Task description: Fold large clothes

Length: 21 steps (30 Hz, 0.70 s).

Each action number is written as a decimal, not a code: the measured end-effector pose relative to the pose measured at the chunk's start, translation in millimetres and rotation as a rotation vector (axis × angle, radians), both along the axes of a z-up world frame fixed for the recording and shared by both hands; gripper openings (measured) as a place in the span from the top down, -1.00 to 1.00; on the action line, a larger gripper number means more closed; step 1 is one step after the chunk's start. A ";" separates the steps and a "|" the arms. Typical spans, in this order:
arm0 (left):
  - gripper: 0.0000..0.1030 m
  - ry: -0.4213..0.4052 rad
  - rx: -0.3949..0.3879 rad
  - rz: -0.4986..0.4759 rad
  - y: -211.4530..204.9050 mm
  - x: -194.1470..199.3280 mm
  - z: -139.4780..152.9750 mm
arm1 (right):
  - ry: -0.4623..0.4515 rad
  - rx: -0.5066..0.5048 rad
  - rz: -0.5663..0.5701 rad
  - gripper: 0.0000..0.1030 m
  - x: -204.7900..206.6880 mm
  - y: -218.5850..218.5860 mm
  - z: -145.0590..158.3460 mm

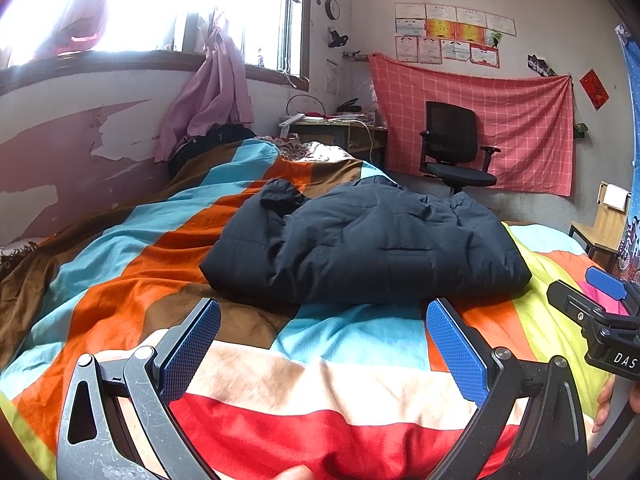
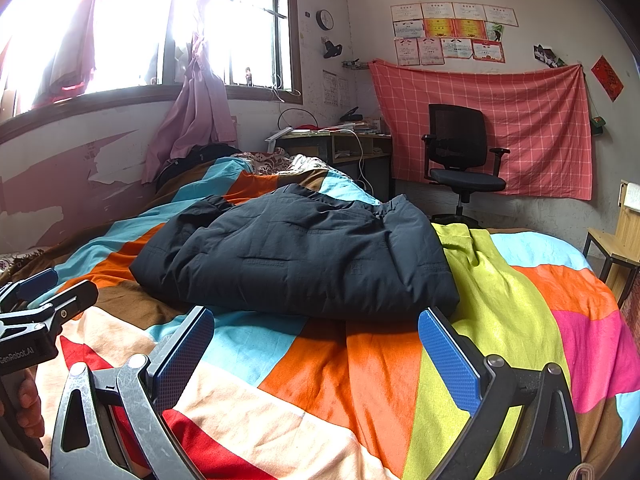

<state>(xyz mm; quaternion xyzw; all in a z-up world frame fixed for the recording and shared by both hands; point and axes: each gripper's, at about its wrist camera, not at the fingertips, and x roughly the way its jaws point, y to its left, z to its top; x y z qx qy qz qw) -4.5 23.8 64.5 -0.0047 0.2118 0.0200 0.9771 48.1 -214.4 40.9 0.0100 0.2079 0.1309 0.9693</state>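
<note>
Already bundled into a thick dark jacket stack, resting mid-bed on the striped quilt. Just short of its near edge, left hand-held gripper and right hand-held gripper spread wide, clasping nothing, probably backed off to check the fold.

A bed (bright patchwork cover) carries a folded dark padded jacket at its middle.
</note>
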 end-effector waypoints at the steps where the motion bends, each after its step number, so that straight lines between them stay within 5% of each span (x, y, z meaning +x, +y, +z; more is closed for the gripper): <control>1: -0.96 0.006 -0.002 -0.003 -0.1 0.6 -0.7 | 0.000 0.000 0.000 -1.00 -0.3 -0.1 0.2; 21: -0.96 0.001 0.040 -0.026 -3.0 0.4 -7.1 | 0.002 0.000 -0.001 -1.00 0.5 0.9 -0.2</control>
